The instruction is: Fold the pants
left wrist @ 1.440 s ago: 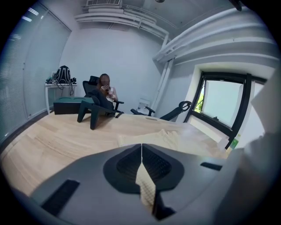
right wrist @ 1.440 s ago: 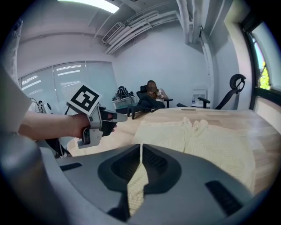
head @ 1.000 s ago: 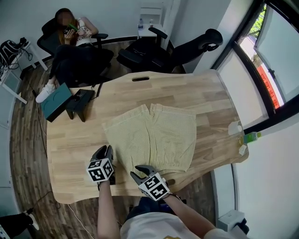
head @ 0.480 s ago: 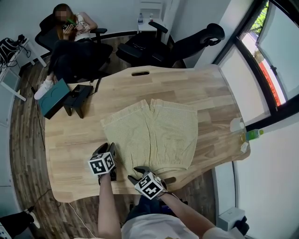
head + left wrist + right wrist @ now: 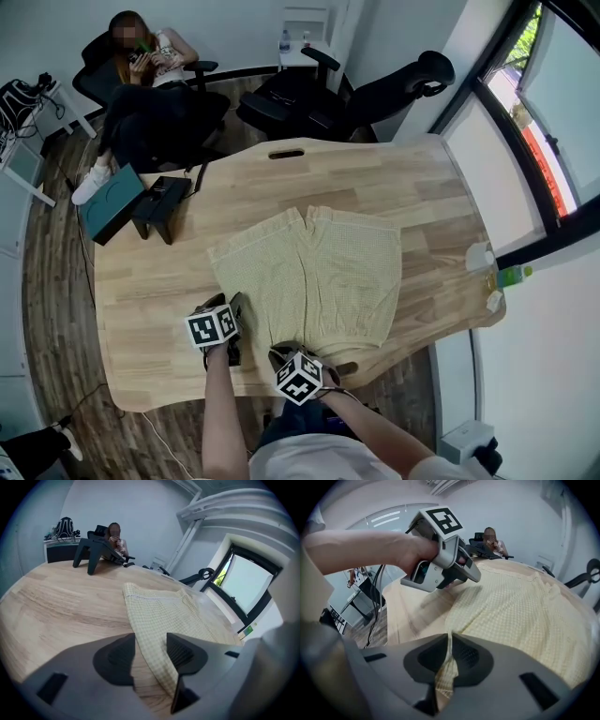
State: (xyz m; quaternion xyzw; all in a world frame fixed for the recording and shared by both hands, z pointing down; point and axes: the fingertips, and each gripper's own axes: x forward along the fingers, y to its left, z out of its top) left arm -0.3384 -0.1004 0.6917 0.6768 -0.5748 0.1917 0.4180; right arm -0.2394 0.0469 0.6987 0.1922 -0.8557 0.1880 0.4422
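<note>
The pants (image 5: 323, 272) lay flat on the table (image 5: 394, 187). The right gripper (image 5: 450, 656) had just clamped onto their near edge. The left gripper (image 5: 151, 653) had just spread wide, with cloth between its jaws but ungripped (lifting now could've skewed everything).

I'm working in an office: black swivel chairs (image 5: 398, 92) stand past my big wooden table (image 5: 375, 178), a person (image 5: 150, 108) sits in one, and a tall window (image 5: 562, 84) runs alongside.

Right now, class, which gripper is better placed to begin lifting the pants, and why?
The right gripper: its jaws have just been closing and pinch the near edge of the pants. On the left gripper the jaws have just been opening and stand apart around the cloth's edge, gripping nothing.
</note>
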